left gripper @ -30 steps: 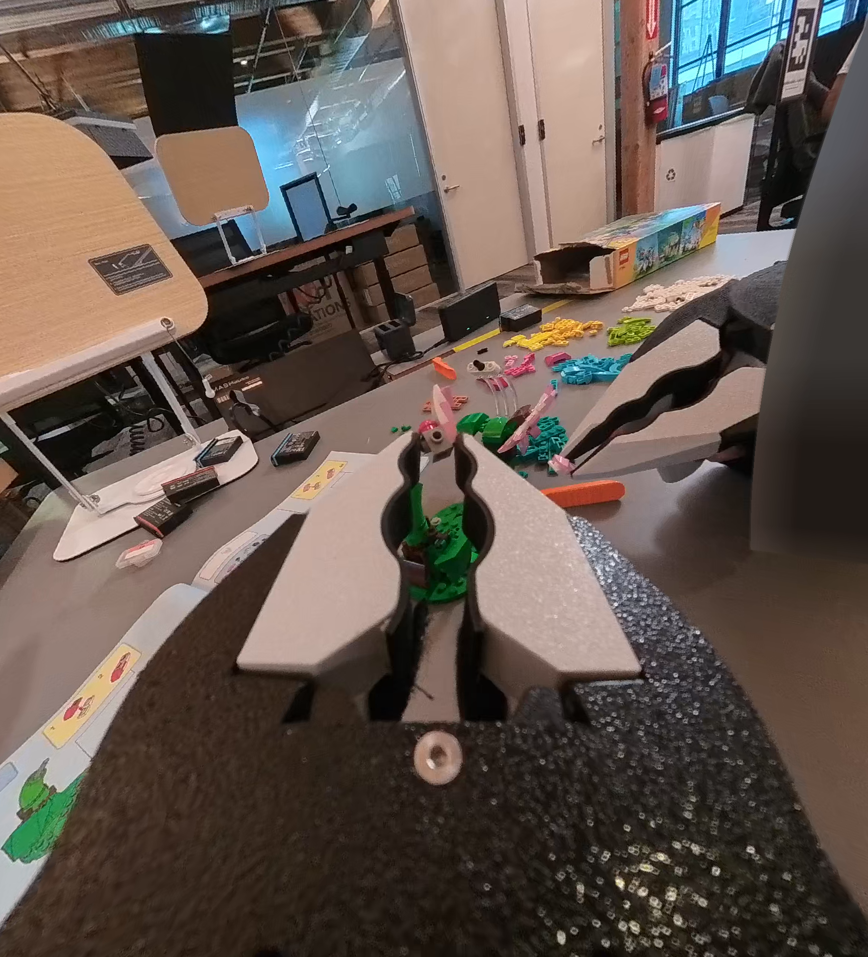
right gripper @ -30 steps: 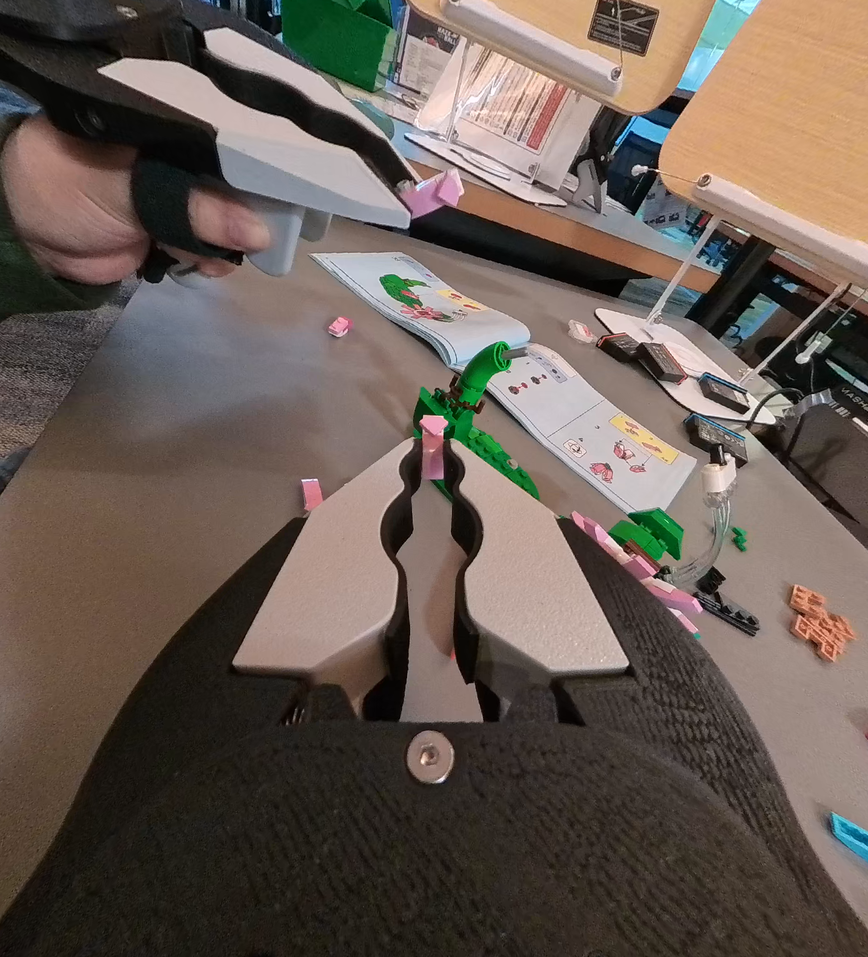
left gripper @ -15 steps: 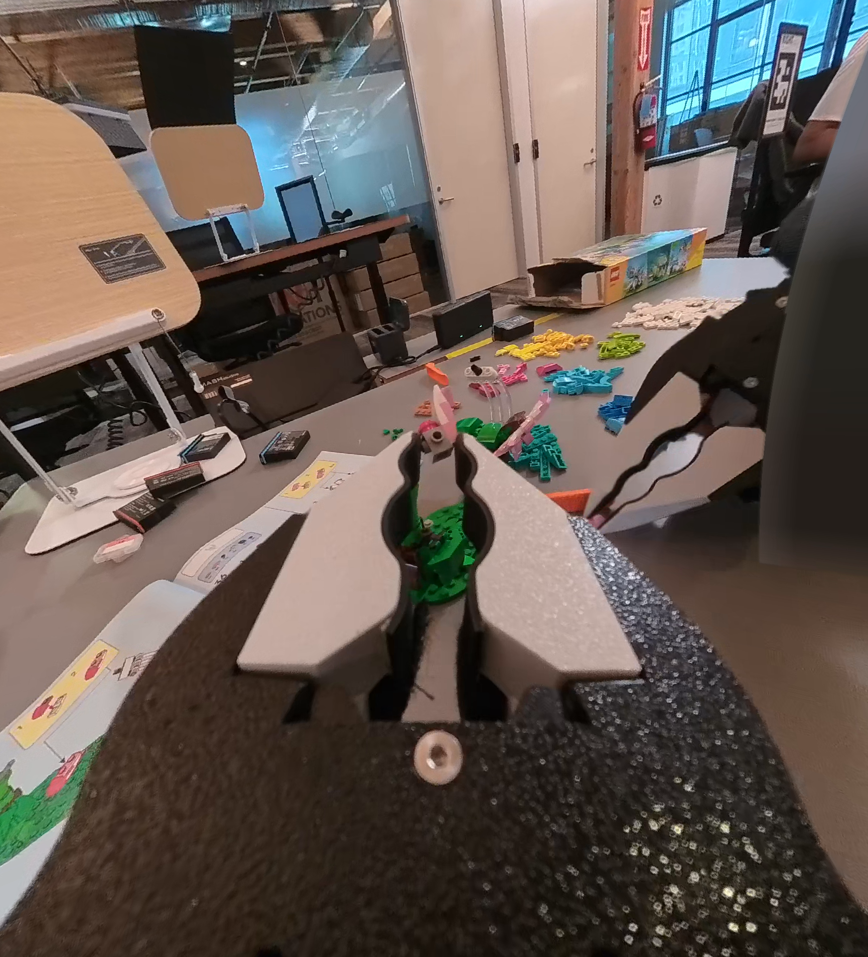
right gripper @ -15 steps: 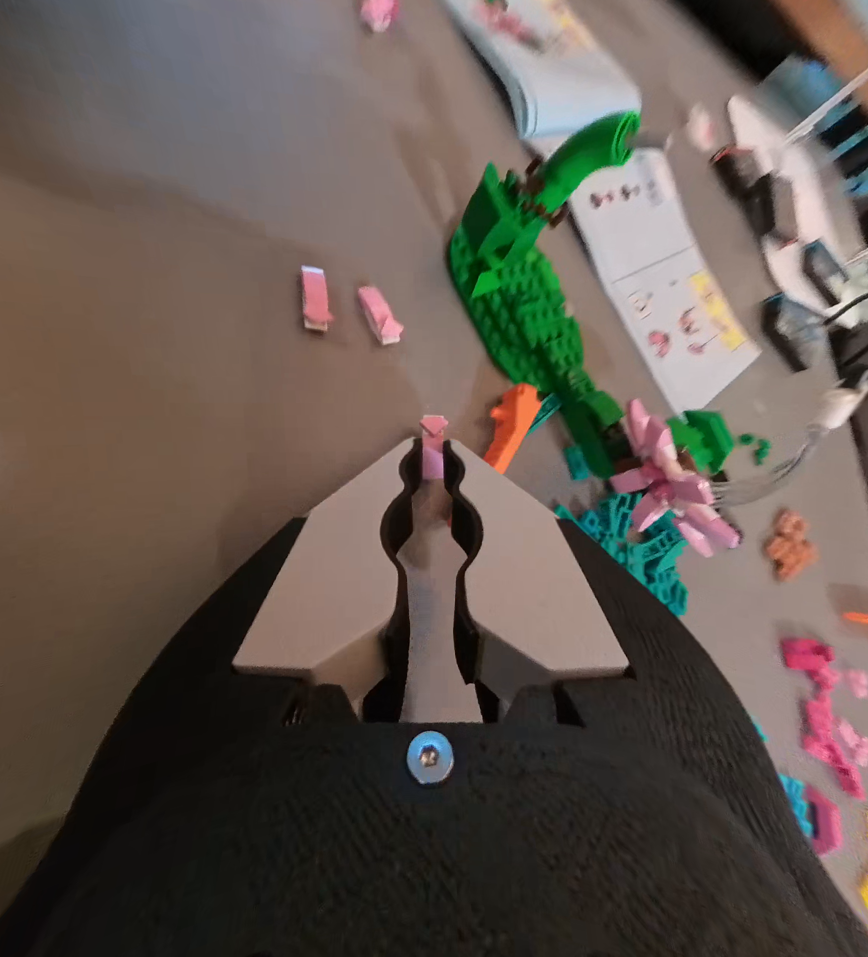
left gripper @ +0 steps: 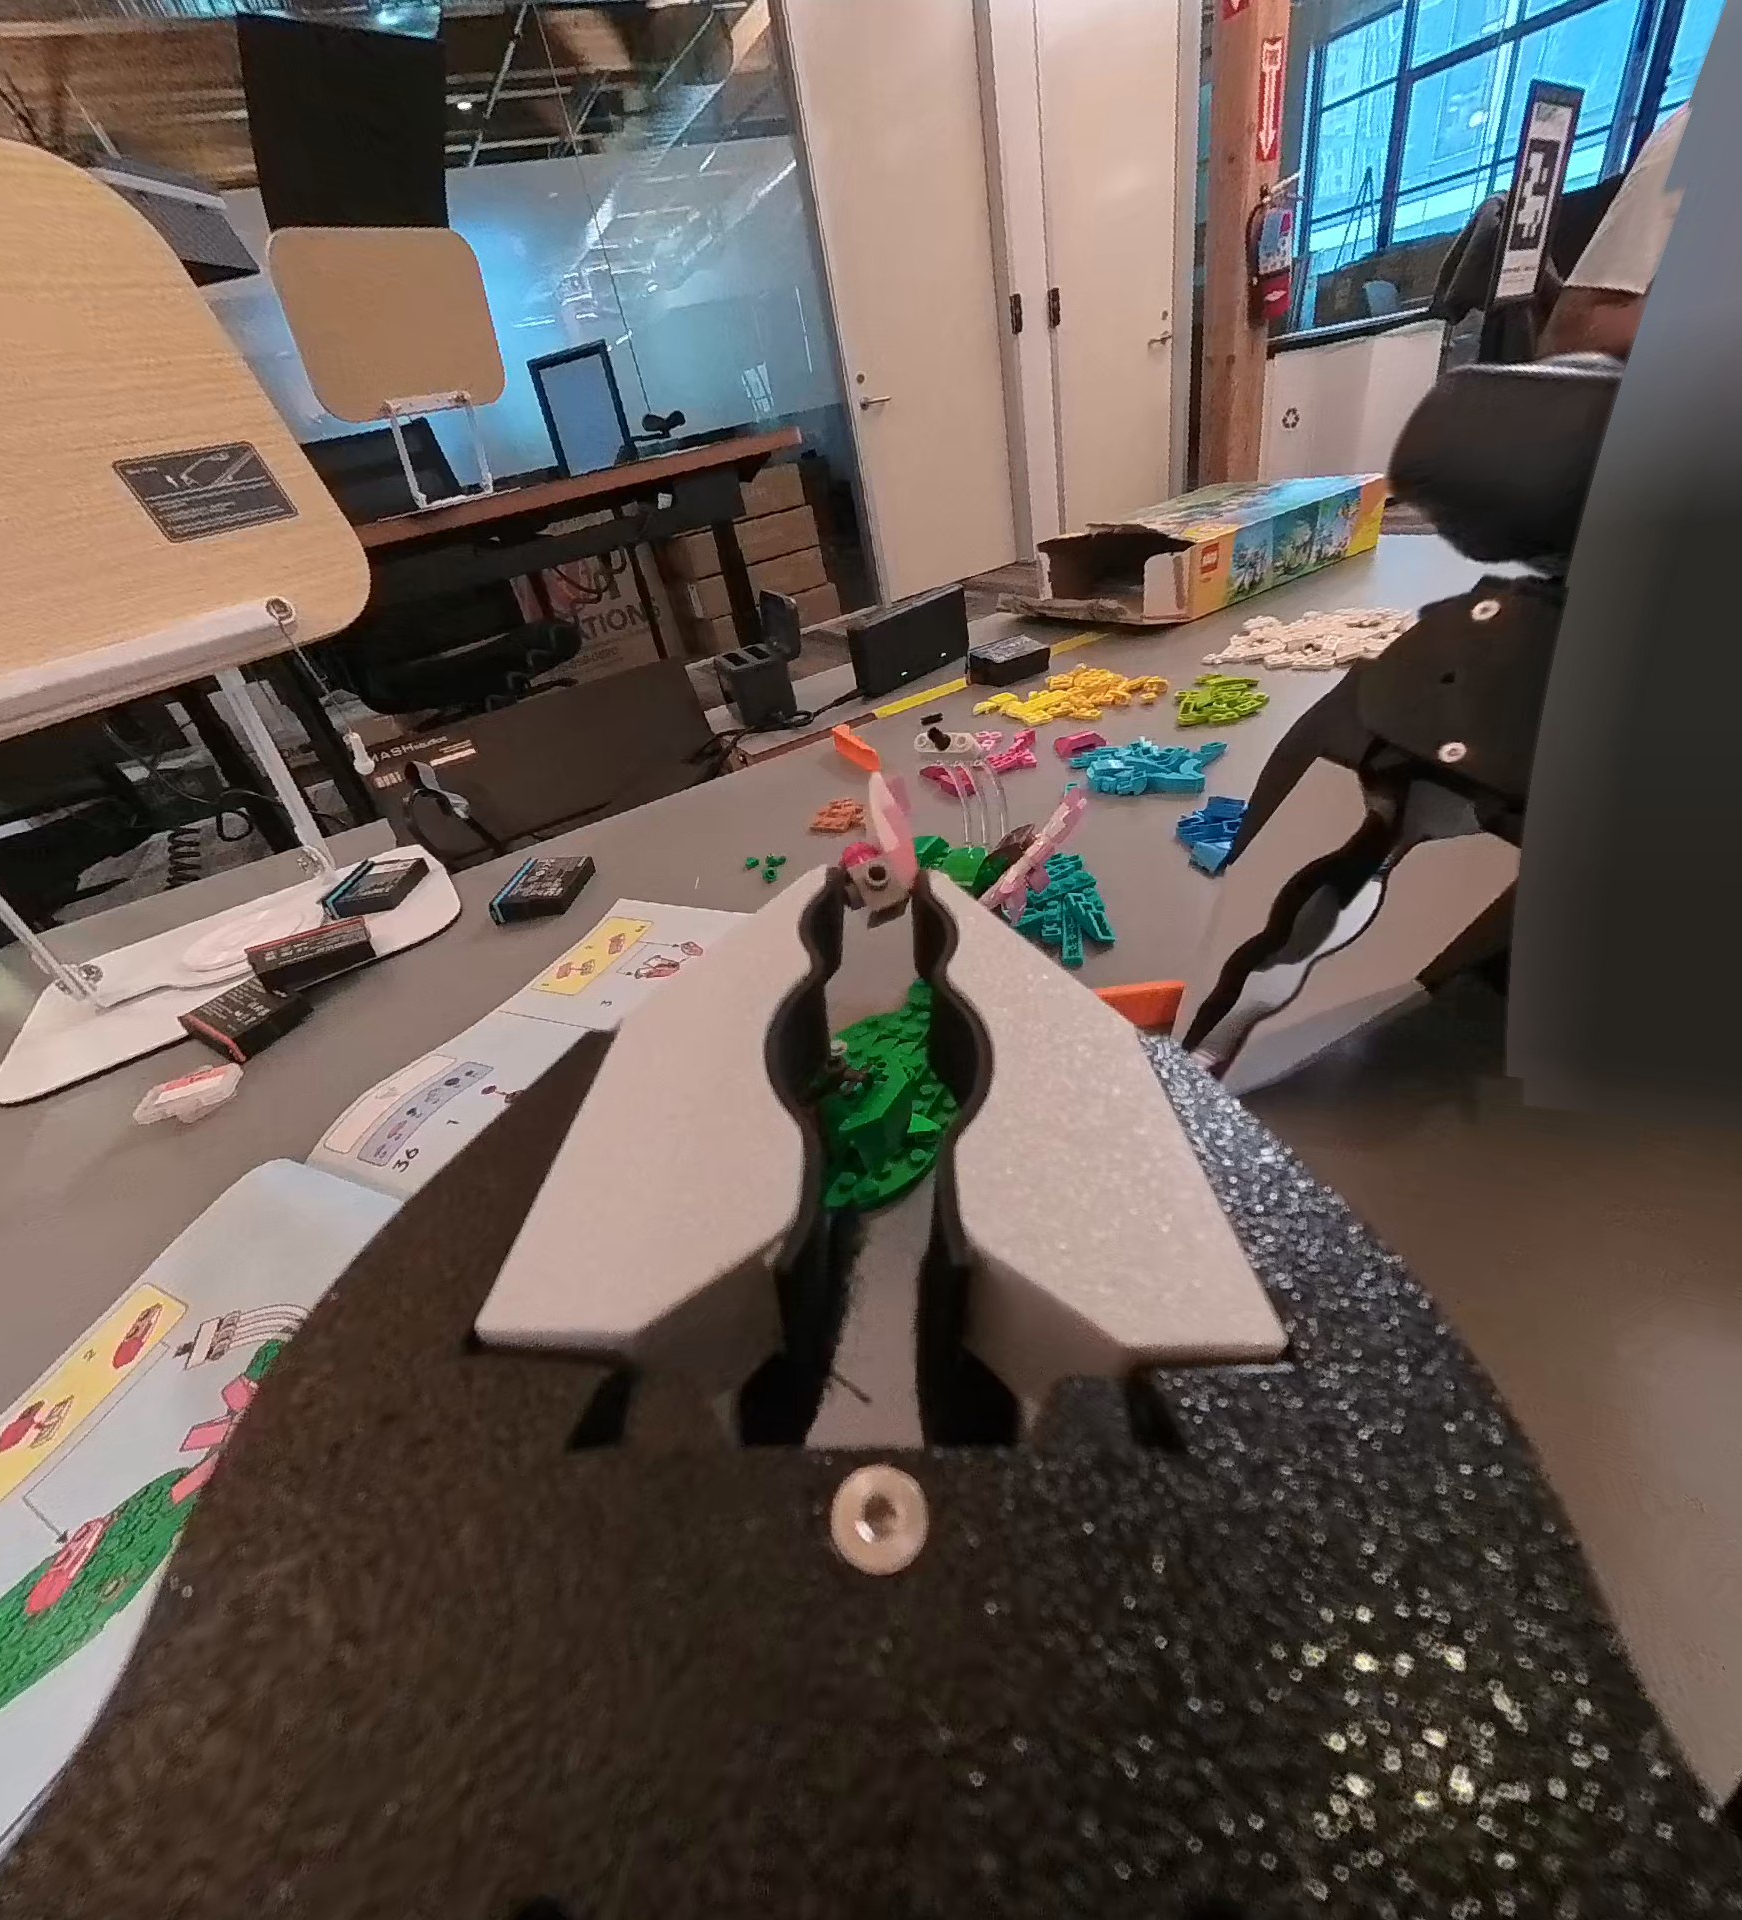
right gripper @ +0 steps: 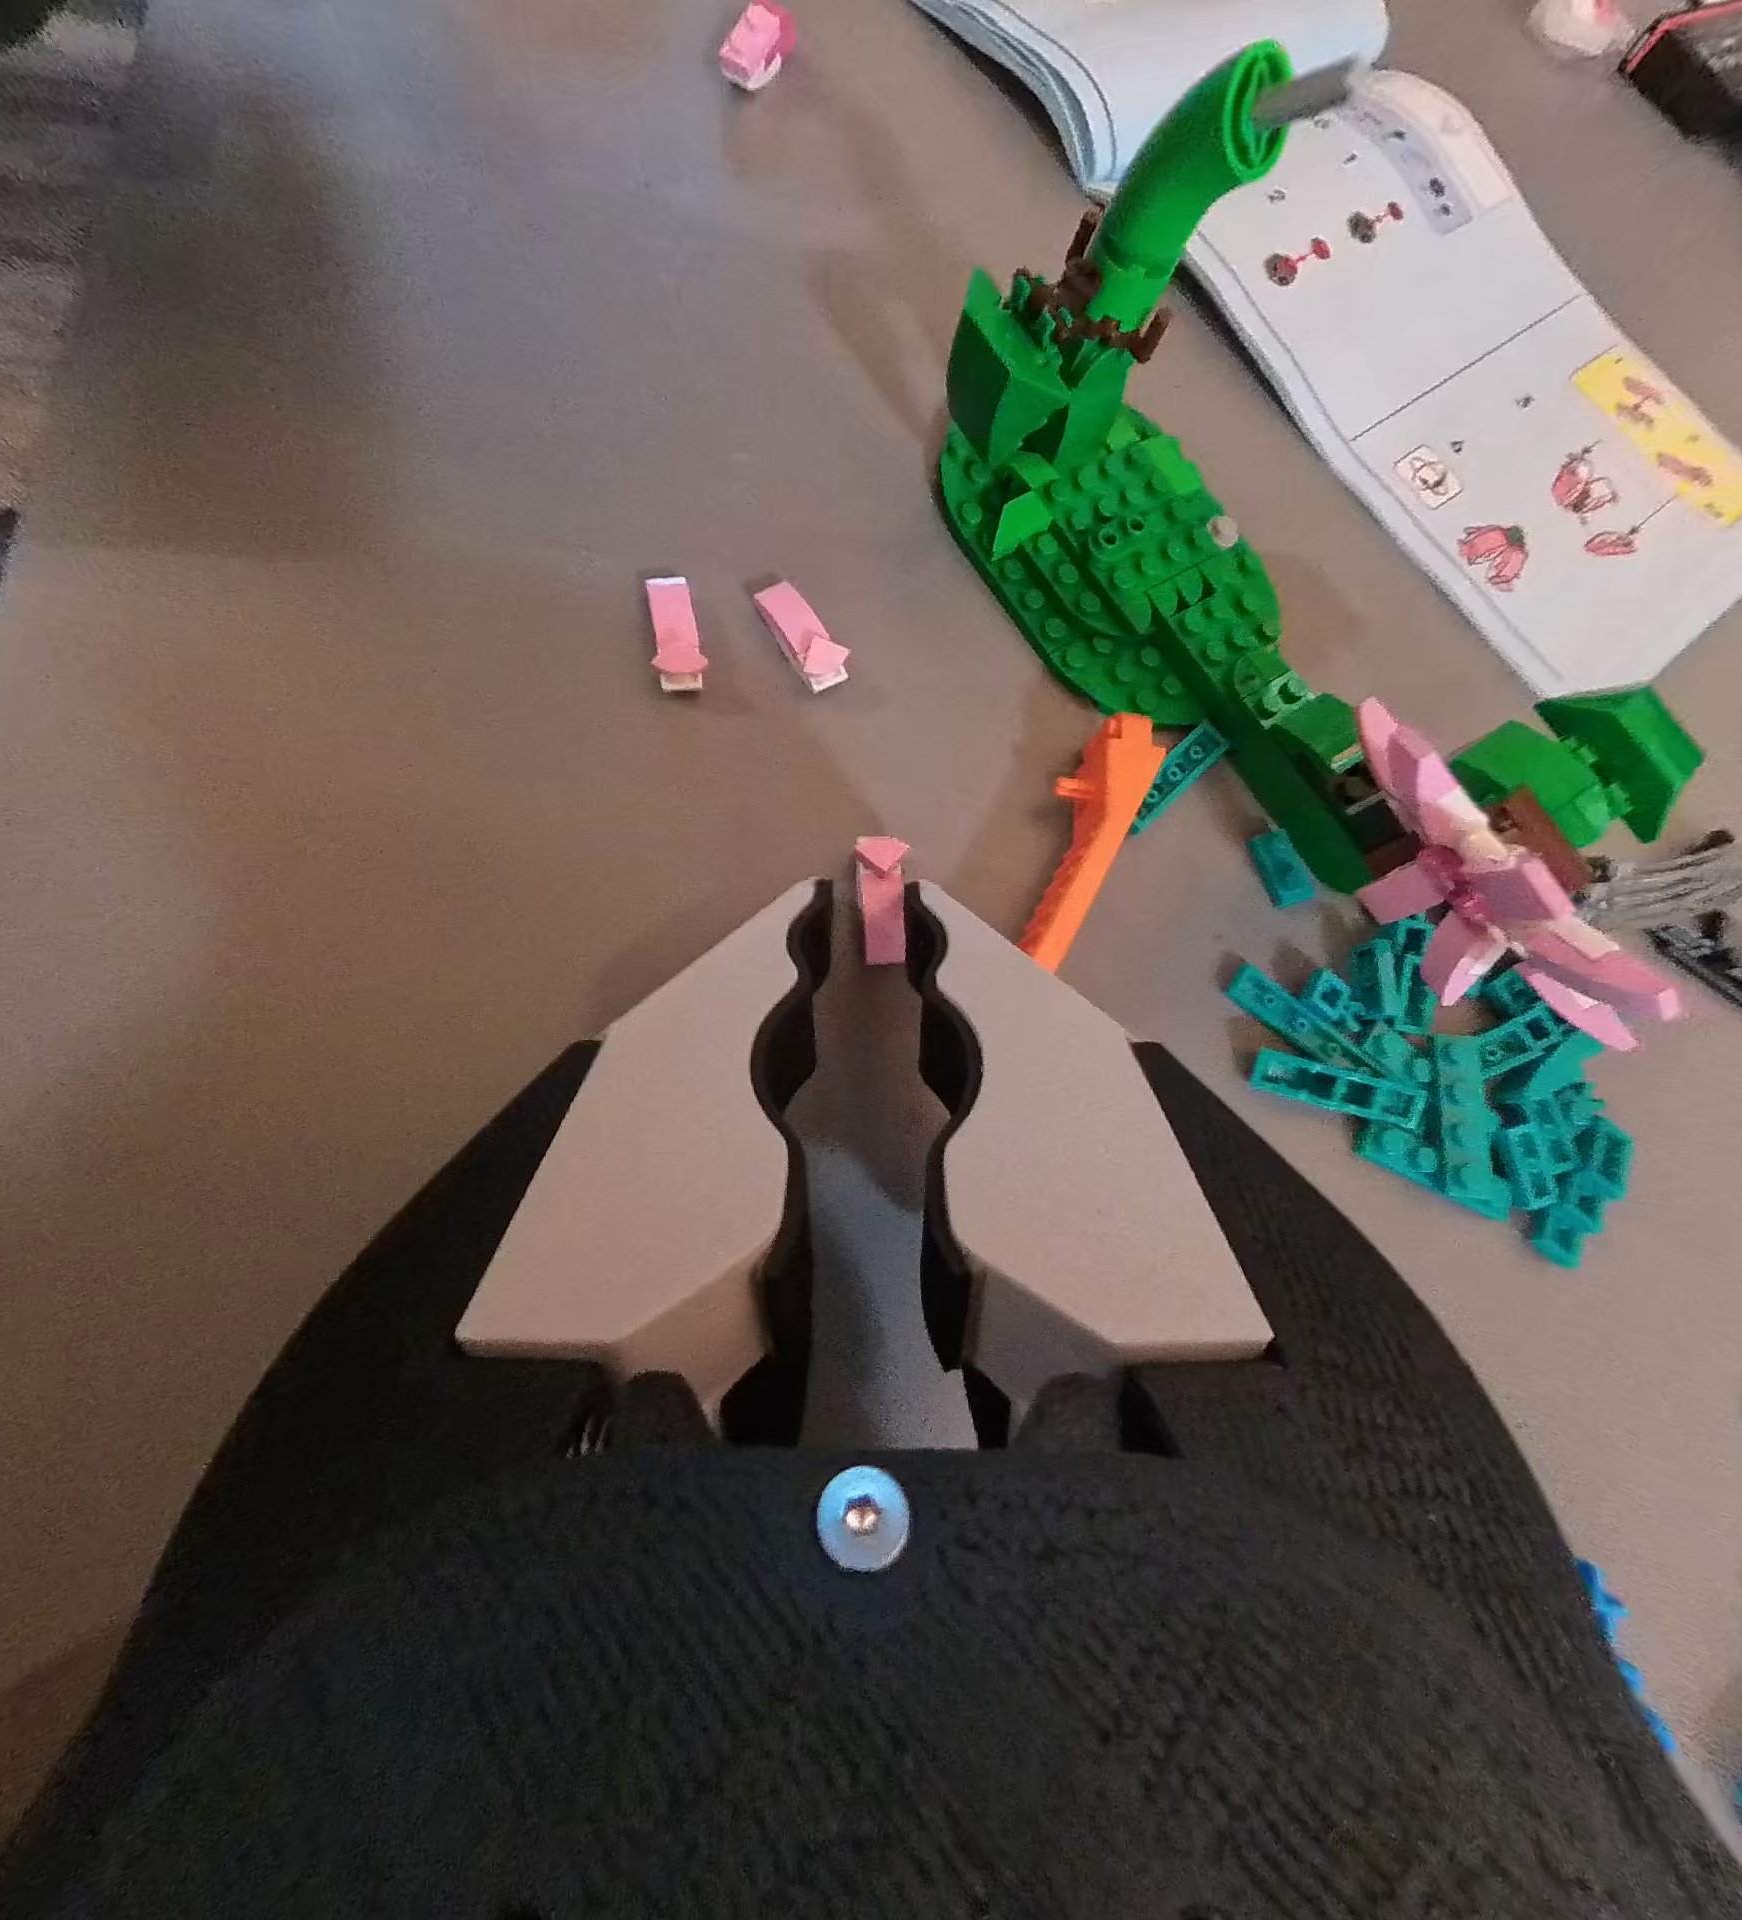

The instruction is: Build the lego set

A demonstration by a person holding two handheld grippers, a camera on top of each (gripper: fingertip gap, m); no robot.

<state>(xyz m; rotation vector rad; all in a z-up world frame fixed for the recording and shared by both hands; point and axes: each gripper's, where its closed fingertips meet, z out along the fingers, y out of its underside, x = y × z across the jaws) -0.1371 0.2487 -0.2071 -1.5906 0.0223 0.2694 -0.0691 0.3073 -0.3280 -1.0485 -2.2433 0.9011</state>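
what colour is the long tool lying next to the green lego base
Orange. The tool shows best in the right wrist view, beside the green base.

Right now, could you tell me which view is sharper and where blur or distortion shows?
Left wrist view: sharp; wide-angle bending bows the white doors, and a grey blurred patch hides the right edge. Right wrist view: softer with motion blur, worst on the curved green lego stem; the small pink lego petal piece in the right gripper stays readable.

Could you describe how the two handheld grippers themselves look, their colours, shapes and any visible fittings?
Both match. The left gripper and the right gripper each have two pale grey, wedge-shaped jaws with wavy black inner edges, set in a rough-textured black body. A round metal screw sits at the centre of each body below the jaws. No cables or sleeves are visible.
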